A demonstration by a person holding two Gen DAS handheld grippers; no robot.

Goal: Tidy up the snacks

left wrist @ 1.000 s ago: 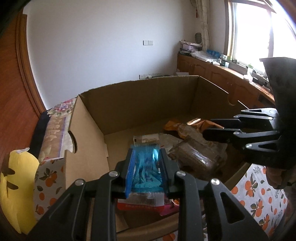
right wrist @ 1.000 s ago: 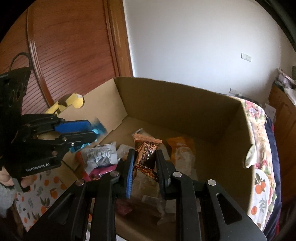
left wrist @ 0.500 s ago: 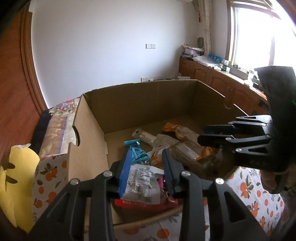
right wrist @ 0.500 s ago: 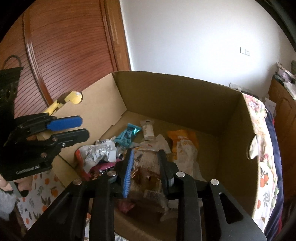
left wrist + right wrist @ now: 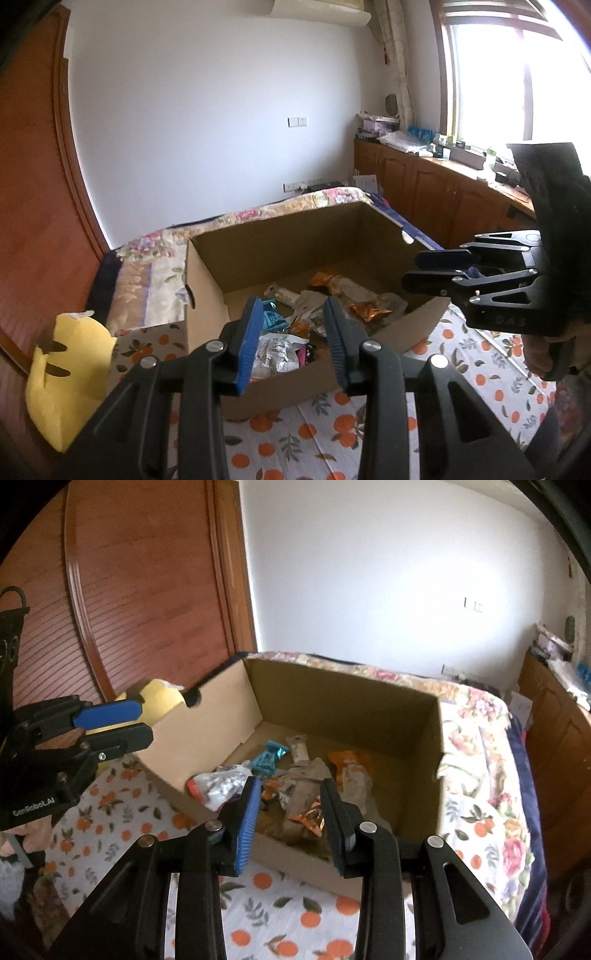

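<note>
Both my left gripper and right gripper gape empty; brown cardboard snack box lies centre-frame ahead.

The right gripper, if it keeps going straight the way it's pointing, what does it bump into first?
Probably the snack pile in the cardboard box. The open, empty right gripper points over the near wall at a crinkly orange-foil wrapper. Depth is unclear, so it could clip the near edge first.
</note>
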